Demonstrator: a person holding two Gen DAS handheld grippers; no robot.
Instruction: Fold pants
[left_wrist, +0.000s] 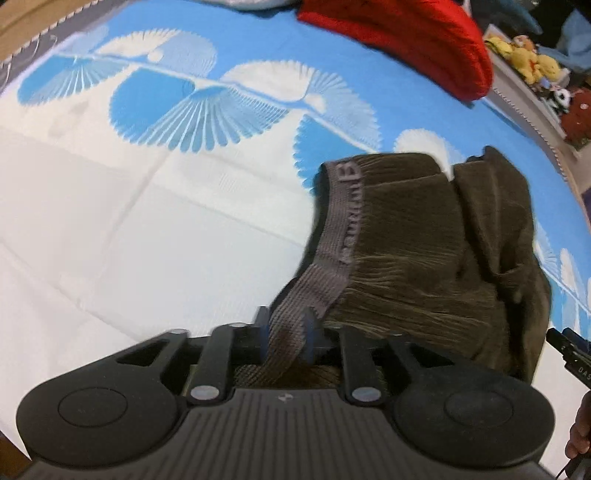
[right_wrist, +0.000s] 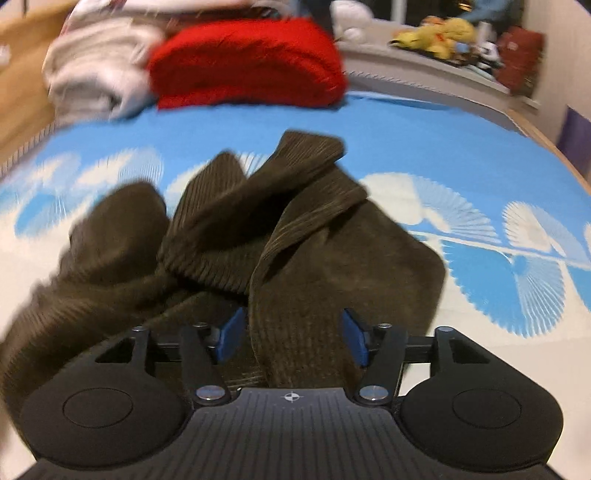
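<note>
My left gripper (left_wrist: 286, 334) has its fingers pinched on the grey waistband (left_wrist: 341, 225) of the brown pants (left_wrist: 424, 258). My right gripper (right_wrist: 291, 338) fingers sit wide, a pant fold between them, bunched on the bed (right_wrist: 424, 147).

both views are evenly lit by soft indoor light, with no hard shadows and no strong glare; the white part of the bedspread (left_wrist: 110, 221) looks slightly washed out. fisheye distortion bends the bed edge into a curve and squeezes the corners. the right wrist view is smeared by motion blur, worst on the red blanket (right_wrist: 243, 62) and the white pile (right_wrist: 96, 70) at the top. the brown pants (left_wrist: 424, 240) are fairly sharp in the left view, softer at the frame edges.
</note>
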